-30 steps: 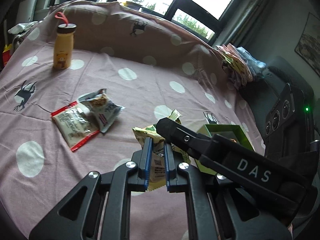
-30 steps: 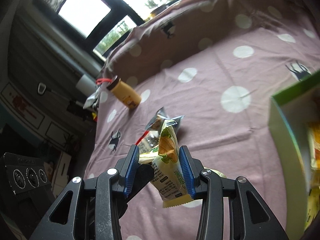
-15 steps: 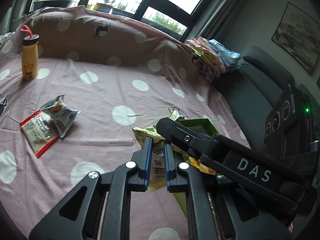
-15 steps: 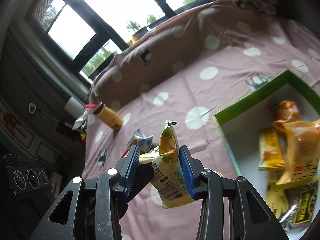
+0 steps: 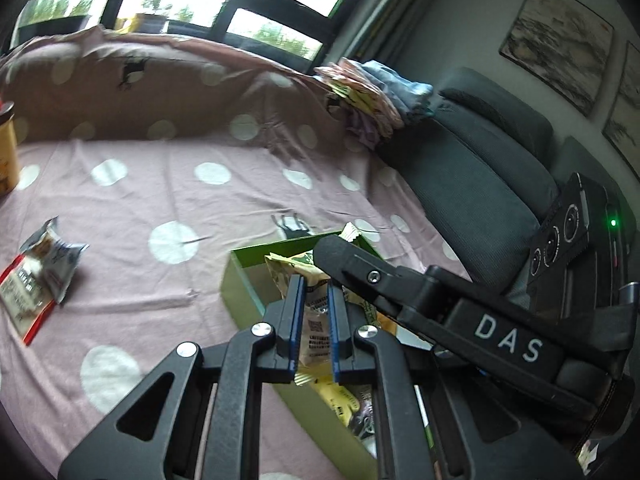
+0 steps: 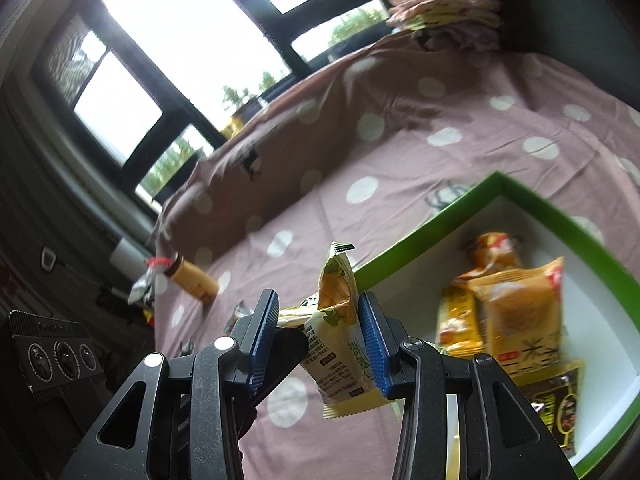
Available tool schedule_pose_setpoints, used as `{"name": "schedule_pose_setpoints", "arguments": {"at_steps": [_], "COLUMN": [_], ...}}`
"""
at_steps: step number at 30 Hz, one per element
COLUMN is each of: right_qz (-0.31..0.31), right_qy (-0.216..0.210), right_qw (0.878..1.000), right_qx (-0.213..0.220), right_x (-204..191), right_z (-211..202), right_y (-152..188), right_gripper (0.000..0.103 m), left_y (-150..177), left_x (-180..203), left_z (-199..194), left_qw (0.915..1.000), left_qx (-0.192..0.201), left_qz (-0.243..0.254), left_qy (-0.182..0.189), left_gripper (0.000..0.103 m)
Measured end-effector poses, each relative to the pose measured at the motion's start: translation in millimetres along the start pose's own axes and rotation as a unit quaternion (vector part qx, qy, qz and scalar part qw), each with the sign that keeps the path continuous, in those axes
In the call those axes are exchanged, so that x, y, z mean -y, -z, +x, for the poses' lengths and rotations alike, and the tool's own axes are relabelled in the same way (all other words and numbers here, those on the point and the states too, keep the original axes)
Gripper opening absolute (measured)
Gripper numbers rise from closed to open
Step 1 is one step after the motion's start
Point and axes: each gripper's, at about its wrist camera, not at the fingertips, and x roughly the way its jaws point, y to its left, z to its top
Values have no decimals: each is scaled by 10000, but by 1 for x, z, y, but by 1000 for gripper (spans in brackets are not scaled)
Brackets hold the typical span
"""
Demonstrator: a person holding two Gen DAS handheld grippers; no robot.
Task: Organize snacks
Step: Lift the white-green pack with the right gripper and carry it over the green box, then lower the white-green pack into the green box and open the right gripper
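The left gripper (image 5: pixel 314 322) and right gripper (image 6: pixel 318 340) each clamp an end of one yellow-green snack packet (image 6: pixel 338 344), likely carrying it to the green box (image 6: pixel 424 226) at 3 o'clock in the right view. Four packets seem to lie inside (image 6: pixel 516 312); two more wait on the bed (image 5: pixel 120 264) at 9 o'clock.

both grippers have carried their snack packets from the polka-dot cloth (image 5: pixel 168 184) over the green box (image 6: pixel 496 188).
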Motion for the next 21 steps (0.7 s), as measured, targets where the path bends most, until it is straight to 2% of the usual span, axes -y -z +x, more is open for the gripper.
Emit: {"name": "schedule_pose_setpoints", "arguments": {"at_steps": [14,21], "right_qz": [455,581], "right_qy": [686,1222], "right_qw": [9963,9906], "right_qx": [234,195], "right_x": [45,60], "right_z": [-20,-26], "right_y": [-11,-14], "right_gripper": [44,44], "left_y": [6,14], "left_x": [30,38], "left_z": [48,69], "left_qw": [9971,9929], "left_qx": [-392,-649], "left_qz": [101,-21], "left_qy": [638,995], "left_gripper": [8,8]}}
